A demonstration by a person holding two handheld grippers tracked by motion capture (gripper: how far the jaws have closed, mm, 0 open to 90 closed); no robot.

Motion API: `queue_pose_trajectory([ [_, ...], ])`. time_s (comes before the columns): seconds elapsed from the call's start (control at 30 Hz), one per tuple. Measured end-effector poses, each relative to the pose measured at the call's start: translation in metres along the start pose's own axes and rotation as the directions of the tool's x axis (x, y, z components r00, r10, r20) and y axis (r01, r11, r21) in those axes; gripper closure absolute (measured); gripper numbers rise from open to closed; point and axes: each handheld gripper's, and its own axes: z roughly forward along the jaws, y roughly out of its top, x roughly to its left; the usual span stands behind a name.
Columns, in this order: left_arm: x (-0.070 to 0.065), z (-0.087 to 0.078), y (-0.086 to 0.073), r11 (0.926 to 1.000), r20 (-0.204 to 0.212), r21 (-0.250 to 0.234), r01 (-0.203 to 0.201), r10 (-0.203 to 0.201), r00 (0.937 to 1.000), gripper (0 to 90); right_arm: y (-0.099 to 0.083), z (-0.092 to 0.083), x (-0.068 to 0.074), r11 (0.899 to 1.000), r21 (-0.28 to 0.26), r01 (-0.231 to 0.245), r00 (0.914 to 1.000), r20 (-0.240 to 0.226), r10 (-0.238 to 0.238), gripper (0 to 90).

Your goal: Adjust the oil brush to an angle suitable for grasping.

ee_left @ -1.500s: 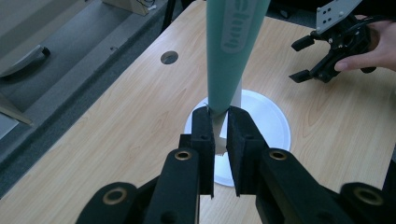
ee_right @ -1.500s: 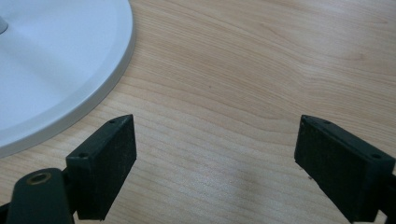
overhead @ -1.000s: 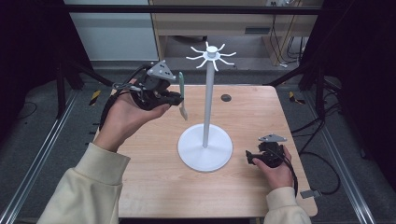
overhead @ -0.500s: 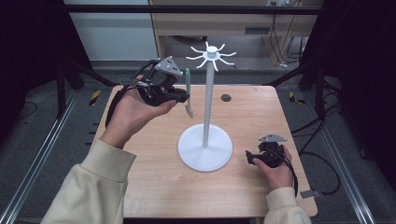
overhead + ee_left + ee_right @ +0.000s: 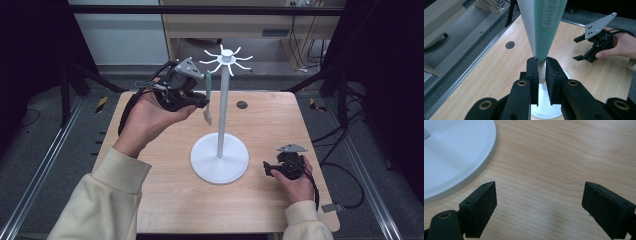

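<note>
Carried right and up since the earlier frame, the left tool (image 5: 202, 100) clenches a green strip (image 5: 208, 97) by its lower end just beside the stand (image 5: 220, 159), nearing the top hooks (image 5: 226, 59), while the right tool (image 5: 270, 168) rests released on the counter (image 5: 165, 200).

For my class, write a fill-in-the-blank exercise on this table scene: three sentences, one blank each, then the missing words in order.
1. The left gripper is shut on a white and ____ spatula.
2. The right gripper rests on the wooden table with its jaws ____.
3. The white stand has a ____ base and hooks at its top.

Missing words: green; open; round
</note>
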Motion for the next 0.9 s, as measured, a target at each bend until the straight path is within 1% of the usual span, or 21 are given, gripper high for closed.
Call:
queue_pose_trajectory([
  [0.2, 0.0016, -0.0008, 0.0006, 1.0000, -0.003, -0.003, 0.008, -0.008, 1.0000, 81.4, 0.0000, 0.0004, -0.0002, 1.000, -0.001, -0.001, 1.0000, 0.000, 0.001, 13.2],
  [0.37, 0.0001, -0.0005, 0.0030, 1.0000, 0.000, 0.004, 0.005, -0.005, 1.0000, 81.4, 0.0000, 0.0003, -0.0002, 1.000, 0.000, 0.002, 1.0000, -0.001, -0.002, 13.2],
  [0.47, -0.0004, 0.0001, 0.0040, 1.0000, -0.001, 0.001, 0.007, -0.007, 1.0000, 81.4, -0.0001, 0.0002, -0.0007, 1.000, -0.002, 0.004, 1.0000, 0.001, -0.004, 13.2],
  [0.5, -0.0007, 0.0001, 0.0045, 1.0000, -0.002, 0.003, 0.006, -0.006, 1.0000, 81.4, -0.0001, 0.0003, -0.0003, 1.000, -0.002, -0.002, 1.0000, 0.000, 0.002, 13.2],
  [0.9, -0.0036, 0.0008, 0.0071, 1.0000, -0.003, 0.007, 0.006, -0.006, 1.0000, 81.4, -0.0001, 0.0001, -0.0006, 1.000, -0.001, -0.002, 1.0000, 0.001, 0.002, 13.2],
])
